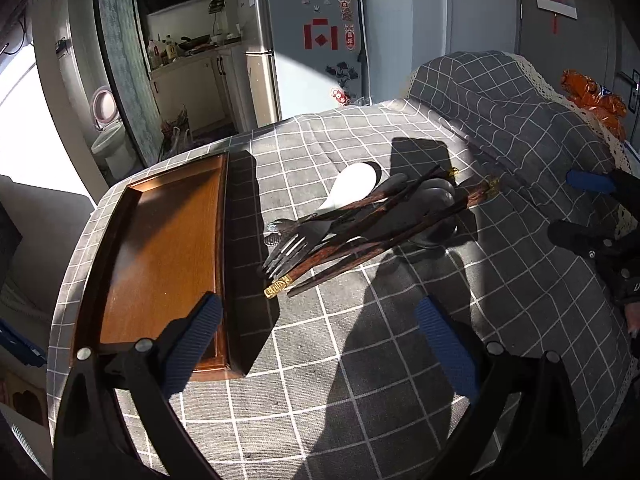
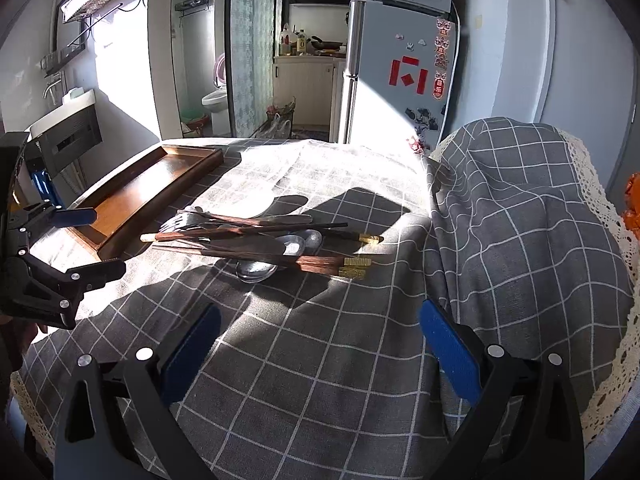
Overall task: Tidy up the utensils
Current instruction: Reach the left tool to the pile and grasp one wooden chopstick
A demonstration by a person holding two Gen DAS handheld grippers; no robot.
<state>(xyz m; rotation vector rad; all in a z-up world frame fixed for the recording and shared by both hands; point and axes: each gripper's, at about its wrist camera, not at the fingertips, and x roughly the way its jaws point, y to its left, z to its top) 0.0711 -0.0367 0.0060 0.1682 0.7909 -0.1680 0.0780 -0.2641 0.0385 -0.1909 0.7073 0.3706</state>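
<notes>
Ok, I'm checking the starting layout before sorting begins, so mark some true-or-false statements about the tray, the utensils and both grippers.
1. The wooden tray holds no utensils. True.
2. The left gripper is shut on a fork. False: it is open and holds nothing.
3. The chopsticks lie in a pile with the fork on the checked cloth. True.
4. The white spoon lies in the tray. False: it lies in the pile beside the tray.
5. The right gripper is open. True.
</notes>
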